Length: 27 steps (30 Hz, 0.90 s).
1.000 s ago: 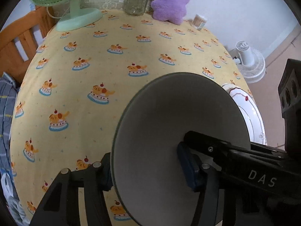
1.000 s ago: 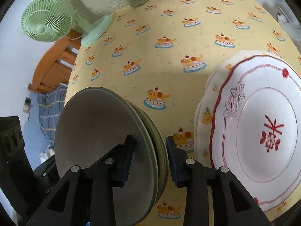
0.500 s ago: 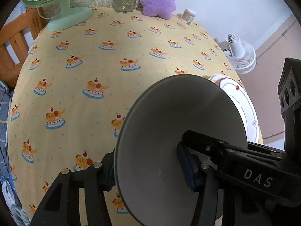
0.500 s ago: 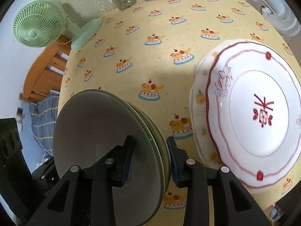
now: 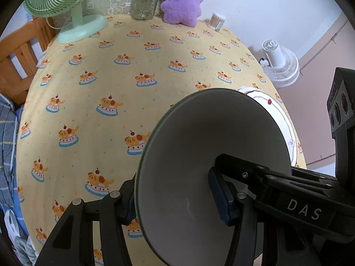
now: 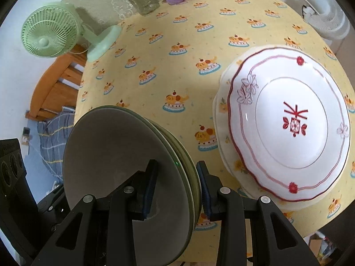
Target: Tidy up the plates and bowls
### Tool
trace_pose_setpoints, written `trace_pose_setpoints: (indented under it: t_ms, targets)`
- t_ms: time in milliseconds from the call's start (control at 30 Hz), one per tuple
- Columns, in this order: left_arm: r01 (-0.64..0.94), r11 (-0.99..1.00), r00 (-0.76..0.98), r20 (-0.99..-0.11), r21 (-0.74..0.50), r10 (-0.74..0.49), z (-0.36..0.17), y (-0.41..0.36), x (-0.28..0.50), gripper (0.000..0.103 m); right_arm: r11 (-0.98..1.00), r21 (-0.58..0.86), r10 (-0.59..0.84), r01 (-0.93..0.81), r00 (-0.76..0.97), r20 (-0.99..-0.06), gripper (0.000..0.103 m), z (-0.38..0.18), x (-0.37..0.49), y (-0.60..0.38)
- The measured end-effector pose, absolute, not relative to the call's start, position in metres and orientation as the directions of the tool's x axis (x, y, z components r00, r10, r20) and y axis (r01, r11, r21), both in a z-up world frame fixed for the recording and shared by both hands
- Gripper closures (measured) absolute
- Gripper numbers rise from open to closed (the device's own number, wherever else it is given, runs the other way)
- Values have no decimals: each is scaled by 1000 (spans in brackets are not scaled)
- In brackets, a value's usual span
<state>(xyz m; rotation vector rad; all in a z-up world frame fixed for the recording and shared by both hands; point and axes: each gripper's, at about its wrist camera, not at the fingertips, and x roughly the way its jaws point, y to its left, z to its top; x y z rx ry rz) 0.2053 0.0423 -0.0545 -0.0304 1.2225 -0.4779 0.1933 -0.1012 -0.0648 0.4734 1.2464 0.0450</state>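
A stack of grey-green bowls (image 5: 210,137) hangs tilted above the yellow tablecloth, held from both sides. My left gripper (image 5: 175,201) is shut on its rim, one blue pad inside the top bowl, the other behind the stack. My right gripper (image 6: 177,186) is shut on the opposite rim of the bowl stack (image 6: 115,146), with one pad inside and one outside. A stack of white plates (image 6: 288,122) with red trim lies on the table to the right. In the left wrist view, the plates (image 5: 286,119) peek out behind the bowls.
At the table's far edge stand a green desk fan (image 5: 66,4), a glass jar (image 5: 145,2), a purple plush (image 5: 182,2) and a toothpick holder (image 5: 217,21). A white floor fan (image 5: 279,66) stands beyond the table's right side, and a wooden chair (image 5: 17,51) is at the left.
Both grippers have lifted the bowl stack higher above the table. The tablecloth and the white plates look farther away, and more of the table shows.
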Motion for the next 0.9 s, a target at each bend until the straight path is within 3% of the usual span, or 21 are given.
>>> trace_pose_setpoints:
  t_ms: [400,900]
  targets:
    - [236,940,345,-882,-248,-320,-20,5,192,47,916,392,344,83,339,-876,65,-31,196,-139]
    - [217,937,346,-876,-273,-336,-24,-77,193,47,924,375,329,77,343,-880,65,-29,194,-225]
